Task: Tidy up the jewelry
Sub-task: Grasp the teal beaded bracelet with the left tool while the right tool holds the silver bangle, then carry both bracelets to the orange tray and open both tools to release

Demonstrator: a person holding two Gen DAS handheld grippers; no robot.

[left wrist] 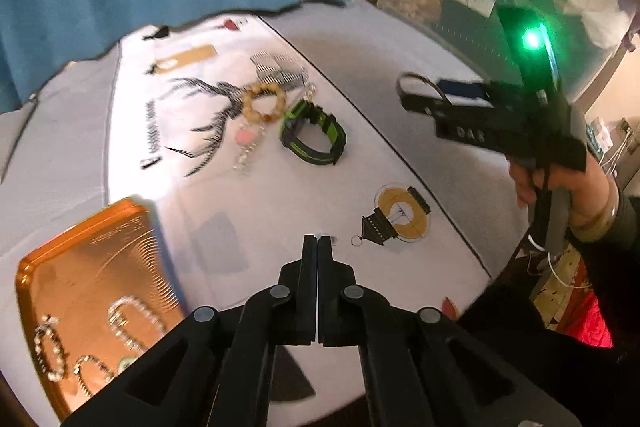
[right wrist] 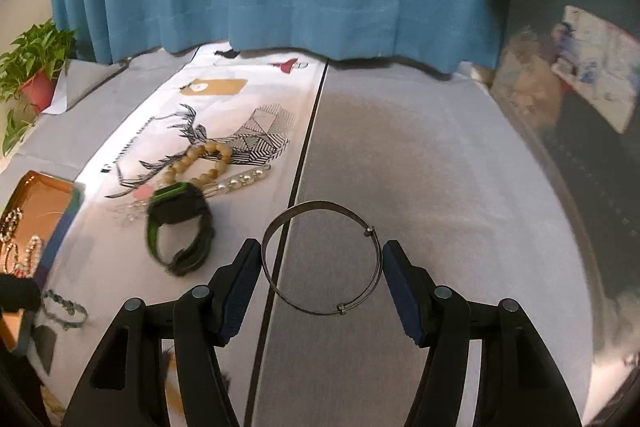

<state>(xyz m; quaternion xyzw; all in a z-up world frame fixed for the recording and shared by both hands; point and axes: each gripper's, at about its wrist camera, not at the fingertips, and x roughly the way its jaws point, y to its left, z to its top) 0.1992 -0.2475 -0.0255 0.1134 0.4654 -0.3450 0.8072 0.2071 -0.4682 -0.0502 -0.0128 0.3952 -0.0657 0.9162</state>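
Jewelry already fills part of the orange tray (left wrist: 86,259) at the table's left edge: three beaded or rhinestone loops lie in it, as far as the blur allows counting. Right of it, mid-cloth, three pieces wait: one wooden bead bracelet (left wrist: 263,103), one pearl strand (right wrist: 240,183), and one green-and-black watch (left wrist: 314,133). The left gripper (left wrist: 317,251) hovers pressed together, carrying nothing. Farther right, the right gripper (right wrist: 322,263) is spread wide, its pads pinching one thin wire bangle (right wrist: 320,257) across its width, above the tablecloth (right wrist: 420,187). Roughly half looks done.
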